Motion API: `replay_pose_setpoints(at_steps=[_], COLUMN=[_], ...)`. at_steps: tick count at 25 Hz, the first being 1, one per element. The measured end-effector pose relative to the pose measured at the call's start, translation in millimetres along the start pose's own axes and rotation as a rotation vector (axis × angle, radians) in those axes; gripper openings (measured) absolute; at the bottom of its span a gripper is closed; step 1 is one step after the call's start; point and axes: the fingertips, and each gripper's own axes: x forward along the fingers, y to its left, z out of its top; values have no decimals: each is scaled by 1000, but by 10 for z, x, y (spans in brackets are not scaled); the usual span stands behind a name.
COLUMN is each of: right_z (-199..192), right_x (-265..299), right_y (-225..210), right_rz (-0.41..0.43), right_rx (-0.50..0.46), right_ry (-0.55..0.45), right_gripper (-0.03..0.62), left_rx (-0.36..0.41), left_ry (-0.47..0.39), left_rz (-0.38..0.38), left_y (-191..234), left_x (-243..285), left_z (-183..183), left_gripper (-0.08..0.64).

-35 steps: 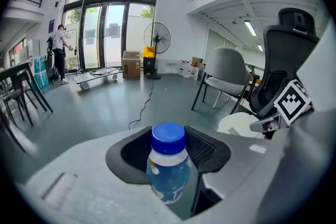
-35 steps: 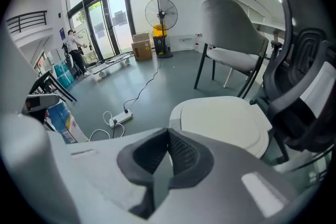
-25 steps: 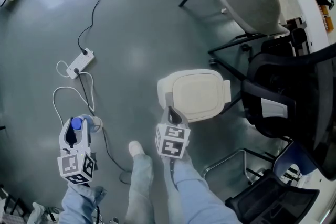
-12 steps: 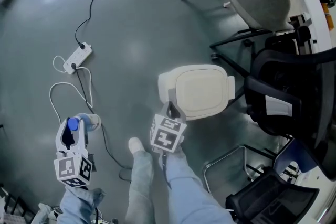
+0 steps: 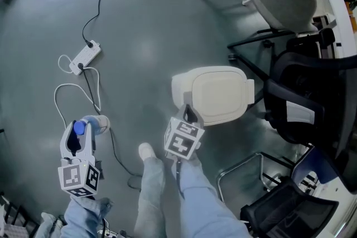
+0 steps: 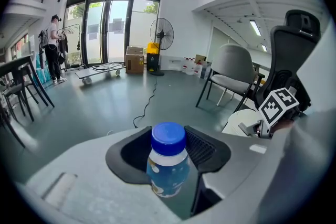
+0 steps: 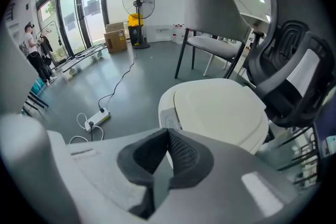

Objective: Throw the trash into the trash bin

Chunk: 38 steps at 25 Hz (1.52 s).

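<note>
On the left, the left gripper [image 5: 76, 136] has its jaws clamped on a small bottle [image 6: 168, 168] with a blue cap, held above the floor [image 5: 139, 36]. To its right, the right gripper [image 5: 188, 115], jaws pressed together on nothing, points at the closed white trash bin [image 5: 220, 95].

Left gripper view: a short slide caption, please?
Left gripper holding a blue-capped bottle, white trash bin at right.

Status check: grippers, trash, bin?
Left gripper shut on bottle. Right gripper shut, empty, by trash bin front. Bin lid closed, in the way of the drop.
</note>
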Motion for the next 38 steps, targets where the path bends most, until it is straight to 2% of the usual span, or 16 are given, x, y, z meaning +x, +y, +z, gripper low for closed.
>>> replay_pose_setpoints(at_steps=[14, 20, 24, 30, 38], right_z=[6, 35, 90, 289, 507], right_x=[17, -2, -52, -178, -427], right_y=[58, 32, -59, -167, -494], right_rz=[-11, 30, 46, 42, 29], right_rx=[-63, -61, -66, -136, -130], right_ry=[-6, -8, -60, -133, -179], right_gripper=[5, 5, 5, 3, 4], left_rx=[0, 4, 6, 7, 7], left_ry=[-6, -5, -6, -11, -29], left_rz=[-1, 1, 1, -1, -1], left_y=[-53, -71, -128, -230, -419], left_x=[-41, -88, -105, -126, -221], left_z=[14, 6, -22, -29, 51], left_gripper=[207, 207, 207, 207, 207])
